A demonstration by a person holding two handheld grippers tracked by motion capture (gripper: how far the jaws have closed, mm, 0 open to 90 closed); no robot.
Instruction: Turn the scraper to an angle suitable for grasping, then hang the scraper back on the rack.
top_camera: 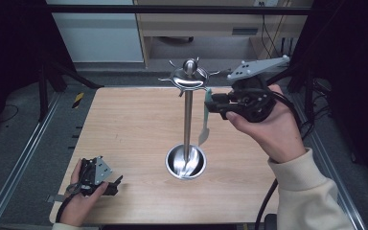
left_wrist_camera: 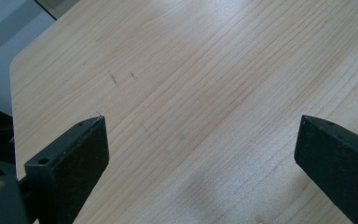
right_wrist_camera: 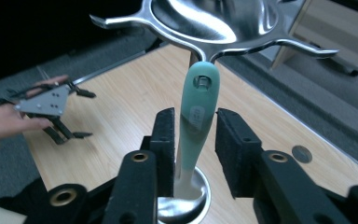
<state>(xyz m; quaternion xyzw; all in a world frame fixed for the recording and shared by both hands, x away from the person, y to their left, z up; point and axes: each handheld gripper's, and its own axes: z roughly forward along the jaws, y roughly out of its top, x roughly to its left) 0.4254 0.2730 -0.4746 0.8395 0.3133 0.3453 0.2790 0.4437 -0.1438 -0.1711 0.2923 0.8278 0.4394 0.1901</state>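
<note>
Counts: two grippers, one stand, one utensil, one tabletop (top_camera: 134, 120).

Near edge: your left gripper (top_camera: 106, 184) sits low at the tabletop's front left corner, in your left hand (top_camera: 79, 201). Left gripper view: its fingers (left_wrist_camera: 74, 154) stand wide apart, bare wood between them, holding nothing.

Mid tabletop: one steel stand (top_camera: 188, 120). Round dish base (top_camera: 186, 163) flat on the wood, upright pole, hooked crown (top_camera: 189, 76) on top with a ball finial. The dish reflects too much to tell if anything lies in it; the utensil's lower end hangs just above or beside its rim, which one I cannot tell.

One utensil (top_camera: 204, 120), mint-green handle, pale lower part, hanging upright just right of the pole. Right gripper view: the handle's top (right_wrist_camera: 200, 81) has a hole and sits right under a crown hook (right_wrist_camera: 242, 46); whether it is hooked on I cannot tell.

Far right: your right gripper (top_camera: 215, 103) is raised near crown height in your right hand (top_camera: 268, 127), pointing left at the handle. Its fingers (right_wrist_camera: 165, 140) stand narrow, one on each side of the green handle. The left one looks to be touching it, the right one shows a gap, so no firm clamp.
</note>
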